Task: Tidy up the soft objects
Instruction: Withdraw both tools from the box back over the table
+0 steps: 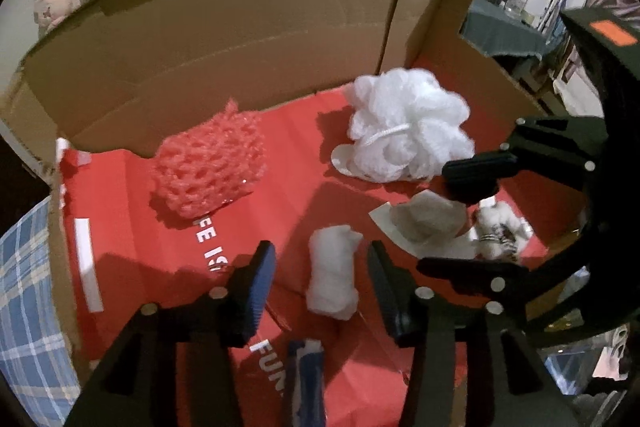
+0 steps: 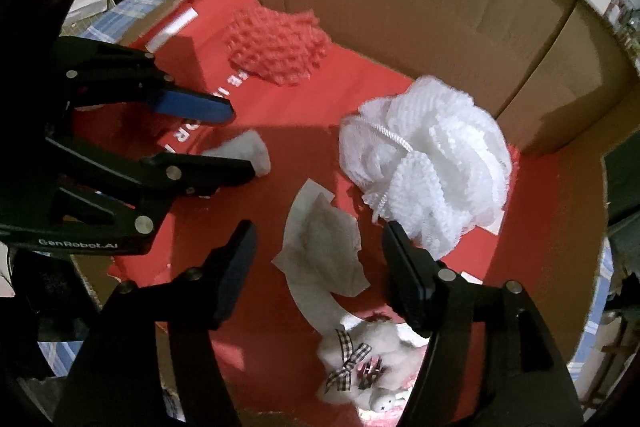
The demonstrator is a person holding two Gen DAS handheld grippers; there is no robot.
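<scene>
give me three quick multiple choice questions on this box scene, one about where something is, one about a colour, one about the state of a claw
1. Where does the small cotton wad lie?
A. between the left claw's fingers
B. on top of the bath pouf
C. outside the cardboard box

2. What colour is the foam net?
A. blue
B. pinkish red
C. green

3. How does the right claw stand?
A. clamped on the bath pouf
B. shut with nothing in it
C. open over a crumpled tissue

Answers:
1. A: in the left wrist view the wad sits on the red liner in the gap of the left claw, with neither pad pressing on it.
2. B: the net is close to the liner's colour, and the bath pouf is white.
3. C: the fingers stand apart with the crumpled tissue lying flat below them.
</scene>
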